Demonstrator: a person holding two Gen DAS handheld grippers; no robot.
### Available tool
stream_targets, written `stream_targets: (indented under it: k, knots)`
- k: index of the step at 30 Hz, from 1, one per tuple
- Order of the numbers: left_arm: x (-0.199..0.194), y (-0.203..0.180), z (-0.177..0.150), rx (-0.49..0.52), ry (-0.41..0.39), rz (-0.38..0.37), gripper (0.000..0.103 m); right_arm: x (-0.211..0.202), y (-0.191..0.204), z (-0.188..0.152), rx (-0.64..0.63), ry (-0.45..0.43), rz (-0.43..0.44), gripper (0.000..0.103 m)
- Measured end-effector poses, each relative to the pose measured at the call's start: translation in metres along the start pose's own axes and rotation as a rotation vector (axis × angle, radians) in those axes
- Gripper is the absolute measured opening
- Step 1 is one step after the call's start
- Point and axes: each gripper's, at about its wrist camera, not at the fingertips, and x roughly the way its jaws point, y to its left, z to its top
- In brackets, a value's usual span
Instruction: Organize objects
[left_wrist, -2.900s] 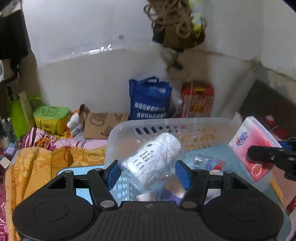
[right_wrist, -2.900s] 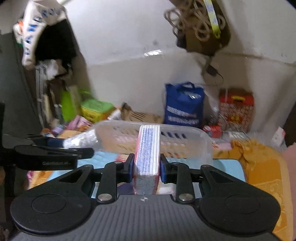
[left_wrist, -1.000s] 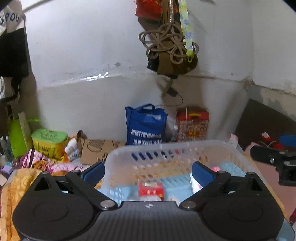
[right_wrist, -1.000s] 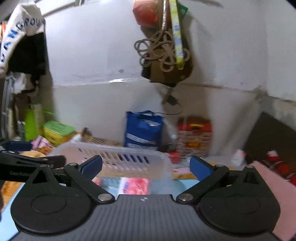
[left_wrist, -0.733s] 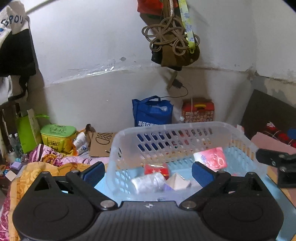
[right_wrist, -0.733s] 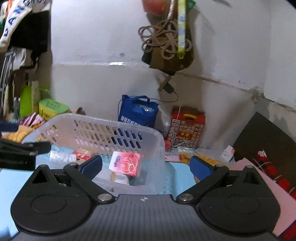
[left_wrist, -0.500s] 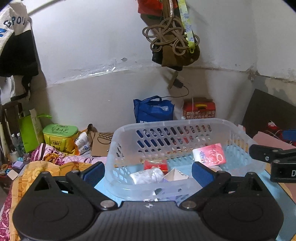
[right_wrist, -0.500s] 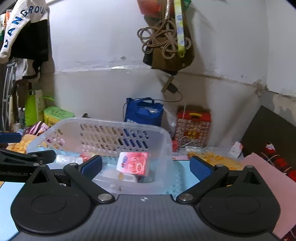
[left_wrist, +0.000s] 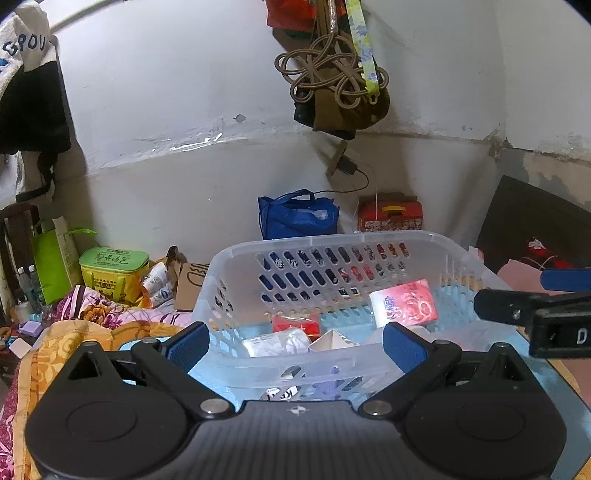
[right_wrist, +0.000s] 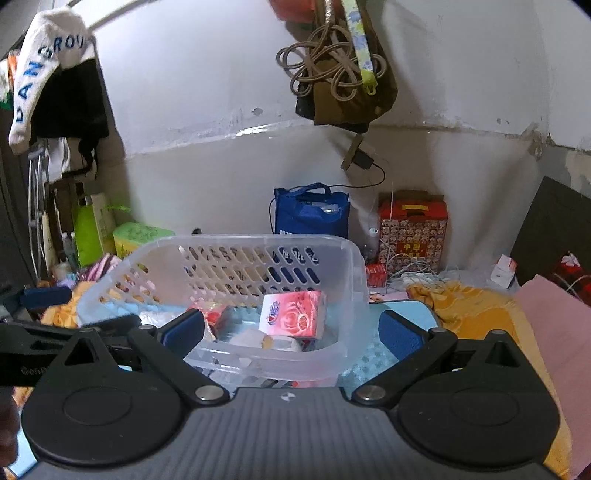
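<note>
Both loads are now delivered: the tissue pack (right_wrist: 293, 314) and white wrapped roll (left_wrist: 275, 341) lie inside the plastic basket (left_wrist: 369, 242). The left hand-held gripper (left_wrist: 295, 341) and right hand-held gripper (right_wrist: 291, 330) hang spread and empty, pulled back from it, free for further items.

Blue bag (left_wrist: 298, 216) at the foot of the white wall (left_wrist: 166, 110), with a red patterned box (left_wrist: 389, 214) just right of it and a dark board (left_wrist: 535, 229) farther right. Above the blue bag, a charger (left_wrist: 347, 168) on the wall with its cord dropping toward the bag, and higher up a coil of tan rope (left_wrist: 325, 74) hanging over a brown pouch (left_wrist: 343, 110). Well left of the blue bag, a piece of cardboard (left_wrist: 188, 284), a green lidded tub (left_wrist: 113, 271), a bright green paper bag (left_wrist: 51, 258) and flowered cloth (left_wrist: 96, 308); far up on that side, a black and white garment (left_wrist: 26, 92) hanging.
</note>
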Motion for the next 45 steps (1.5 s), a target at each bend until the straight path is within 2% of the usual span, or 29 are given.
stream_targets:
  k: [14, 21, 35, 41, 45]
  knots:
    - [0.0013, 0.0048, -0.0001, -0.021, 0.002, -0.002, 0.101, 0.0012, -0.0022, 0.0017, 0.01, 0.011, 0.012, 0.103]
    - [0.0018, 0.0065, 0.0002, -0.025, 0.003, -0.001, 0.101, 0.0039, -0.0057, 0.0018, 0.016, 0.044, 0.024, 0.103]
    - [0.0014, 0.0081, -0.0006, -0.034, 0.009, -0.012, 0.101, 0.0005, -0.0016, 0.0006, -0.022, 0.045, 0.02, 0.103]
    - [0.0022, 0.006, -0.0024, -0.044, 0.053, -0.029, 0.101, 0.0018, -0.0037, 0.0015, -0.018, 0.088, 0.028, 0.103]
    - [-0.0007, 0.0029, -0.003, -0.033, 0.049, -0.029, 0.101, -0.0002, -0.0031, 0.0014, -0.035, 0.093, 0.014, 0.103]
